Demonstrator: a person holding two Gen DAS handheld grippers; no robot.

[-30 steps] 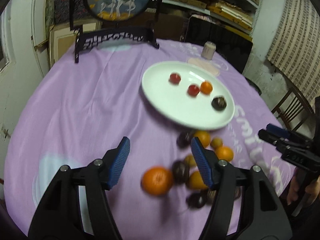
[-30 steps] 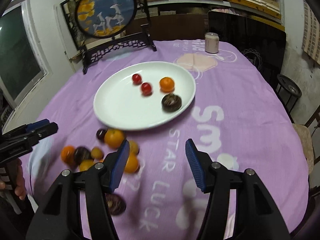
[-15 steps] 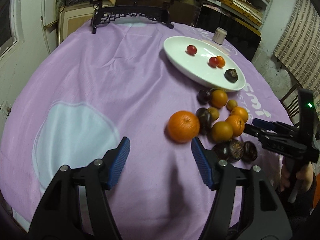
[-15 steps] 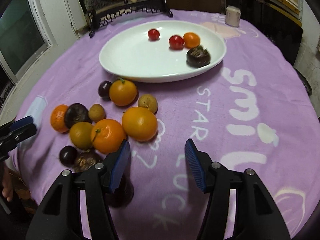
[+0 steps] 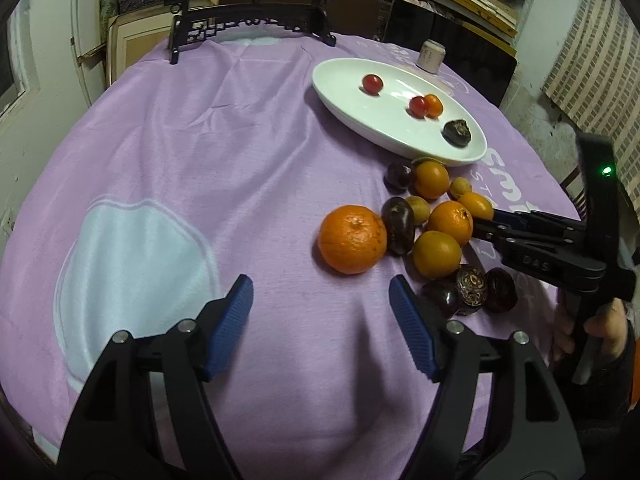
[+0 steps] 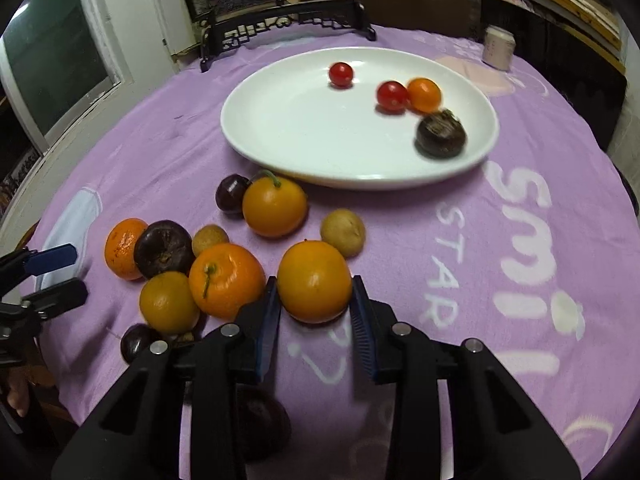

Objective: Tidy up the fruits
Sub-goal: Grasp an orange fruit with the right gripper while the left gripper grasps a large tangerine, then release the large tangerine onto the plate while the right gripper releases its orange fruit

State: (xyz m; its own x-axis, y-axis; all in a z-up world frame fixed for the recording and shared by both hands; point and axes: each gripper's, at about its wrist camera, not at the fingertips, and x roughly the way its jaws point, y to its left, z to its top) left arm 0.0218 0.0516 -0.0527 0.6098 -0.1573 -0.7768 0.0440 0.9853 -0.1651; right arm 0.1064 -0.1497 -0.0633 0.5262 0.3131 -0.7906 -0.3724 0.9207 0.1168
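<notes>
A round table is covered by a purple tablecloth (image 6: pixel 580 208) with white lettering. A white oval plate (image 6: pixel 288 128) sits on it, loaded with two cherry tomatoes, a small orange and a dark passion fruit (image 6: pixel 441 133). Right below the plate, a pile of loose fruit is bunched up. The right gripper (image 6: pixel 314 304) has just been closing, and a yellow-orange citrus (image 6: pixel 314 280) is pinched between its blue pads. The left gripper (image 5: pixel 320 294) has just been opening; nothing's held, with a big mandarin (image 5: pixel 352 239) just ahead.
</notes>
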